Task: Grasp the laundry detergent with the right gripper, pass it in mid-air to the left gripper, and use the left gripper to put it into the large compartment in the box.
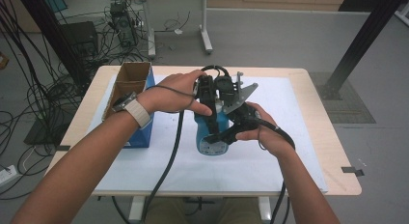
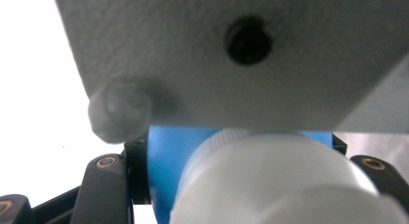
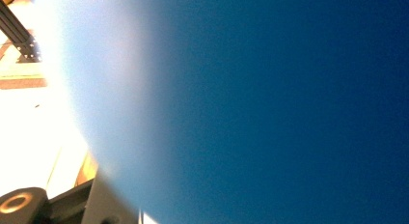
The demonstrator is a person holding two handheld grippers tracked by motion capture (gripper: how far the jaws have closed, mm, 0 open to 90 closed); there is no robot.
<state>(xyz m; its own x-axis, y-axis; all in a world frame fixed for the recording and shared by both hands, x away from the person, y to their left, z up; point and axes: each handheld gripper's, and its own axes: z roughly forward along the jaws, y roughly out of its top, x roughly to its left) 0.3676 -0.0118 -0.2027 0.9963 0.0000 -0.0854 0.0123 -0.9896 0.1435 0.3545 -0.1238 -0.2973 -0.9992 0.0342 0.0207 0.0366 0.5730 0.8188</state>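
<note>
You clamp one blue plastic bottle with a white cap (image 1: 212,134) at the table's (image 1: 318,137) centre: left gripper (image 1: 208,96) clenched near its cap, right gripper (image 1: 226,133) clenched on its body. One open blue cardboard box (image 1: 137,96) stands at nine o'clock.

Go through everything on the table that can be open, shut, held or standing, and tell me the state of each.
Blue bottle: off the table, gripped by both claws, bottom facing the camera in the high view.
White cap: on the bottle, between the left claw's jaws.
Left claw: shut on the cap end.
Right claw: shut on the bottle's body.
Cardboard box: open on top, standing at the table's left.
</note>
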